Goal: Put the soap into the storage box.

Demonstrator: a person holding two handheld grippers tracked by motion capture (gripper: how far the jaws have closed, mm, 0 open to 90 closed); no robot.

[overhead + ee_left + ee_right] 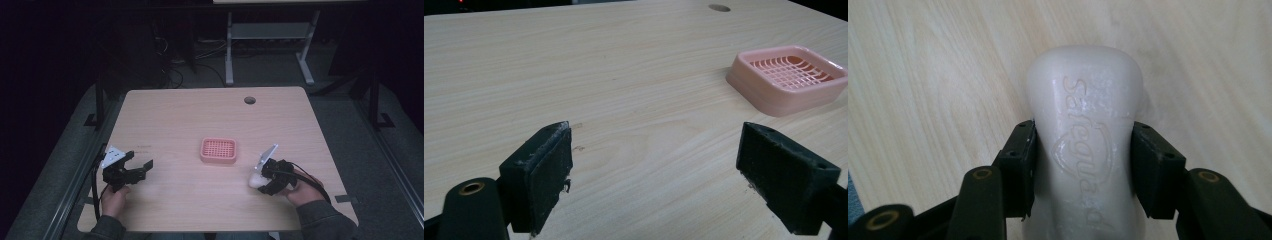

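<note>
Nearest the lens in the left gripper view, two matte black jaws with blocky, slightly frayed foam-like pads stand wide apart over bare wood; the left gripper [654, 175] holds nothing. In the high view this left gripper [142, 167] sits at about eight o'clock on the pale, fine-grained rectangular wooden table [175, 120], a hand [115, 200] behind it and a grey three-cornered plate on top.

At the table's centre lies the pink square plastic soap dish [218, 151], with rounded corners, a raised rim and a gridded, slatted floor; in the left gripper view the dish [786, 80] stands at about two o'clock, well apart from the jaws. A small round hole [249, 100] pierces the tabletop at twelve o'clock.

At about four o'clock the right gripper [257, 180] is clamped on a glossy white waisted bar of soap [255, 179]. In the right gripper view its jaws press both narrowed flanks of the bar [1085, 135], whose smooth, waxy face carries embossed lettering and a shield-like emblem, its rounded end lying on or just above the wood.
</note>
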